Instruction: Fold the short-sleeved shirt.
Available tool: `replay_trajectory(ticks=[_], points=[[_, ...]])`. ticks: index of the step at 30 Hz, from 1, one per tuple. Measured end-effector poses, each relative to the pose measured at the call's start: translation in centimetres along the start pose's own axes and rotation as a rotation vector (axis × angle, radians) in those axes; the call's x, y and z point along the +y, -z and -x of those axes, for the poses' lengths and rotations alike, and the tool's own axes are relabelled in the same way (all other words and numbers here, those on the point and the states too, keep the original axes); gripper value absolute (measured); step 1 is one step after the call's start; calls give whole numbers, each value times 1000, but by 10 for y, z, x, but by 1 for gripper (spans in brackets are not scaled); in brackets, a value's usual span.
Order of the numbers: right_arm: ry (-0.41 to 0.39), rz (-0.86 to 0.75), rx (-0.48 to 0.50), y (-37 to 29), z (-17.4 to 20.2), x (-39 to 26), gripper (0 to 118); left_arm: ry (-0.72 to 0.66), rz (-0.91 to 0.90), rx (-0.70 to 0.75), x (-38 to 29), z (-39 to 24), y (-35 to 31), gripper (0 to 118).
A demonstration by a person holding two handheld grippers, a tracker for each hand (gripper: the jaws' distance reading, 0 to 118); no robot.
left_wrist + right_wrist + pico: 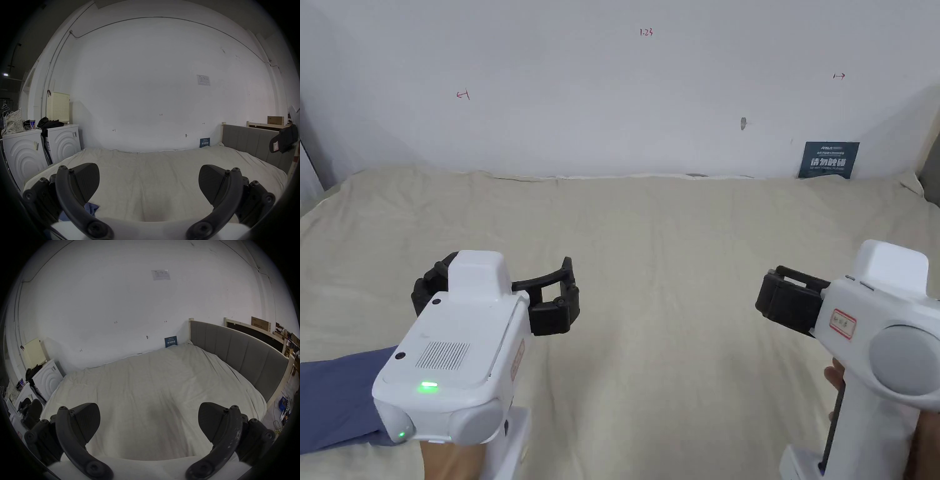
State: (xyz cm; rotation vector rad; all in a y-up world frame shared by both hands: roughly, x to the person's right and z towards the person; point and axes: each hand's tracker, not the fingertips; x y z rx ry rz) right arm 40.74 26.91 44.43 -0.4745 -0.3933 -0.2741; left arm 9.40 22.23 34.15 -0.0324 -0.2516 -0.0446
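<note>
Blue shirt (337, 400) is bunched at the near left edge of the bed (675, 250), just under the left claw (553, 294). Both claws hang wide open and empty, right claw (784, 300) well apart. Washing machines (65, 141) far left, grey headboard (235, 353) right.

A wide bed covered by a wrinkled beige sheet (675, 262) meets a plain white wall (600, 100), where a small dark-blue sign (829, 160) leans. A grey padded headboard (240, 353) borders one side. Two white washing machines (40, 146) stand at the other, with a cream perforated basket (58, 107) on top.
</note>
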Motion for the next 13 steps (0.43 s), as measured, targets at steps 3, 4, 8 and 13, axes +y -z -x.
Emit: replay_trajectory(ticks=[3,4,8,13], points=[[-25,-28,-3,-1,0,-1,118,0,0,2,0,1,0,118],[-35,-43,0,-1,0,-1,118,0,0,2,0,1,-1,118],[-53,-57,23,-3,0,0,118,-1,-5,3,0,2,-1,118],[17,-41,-25,-1,2,0,118,-3,-4,7,0,3,-2,118]])
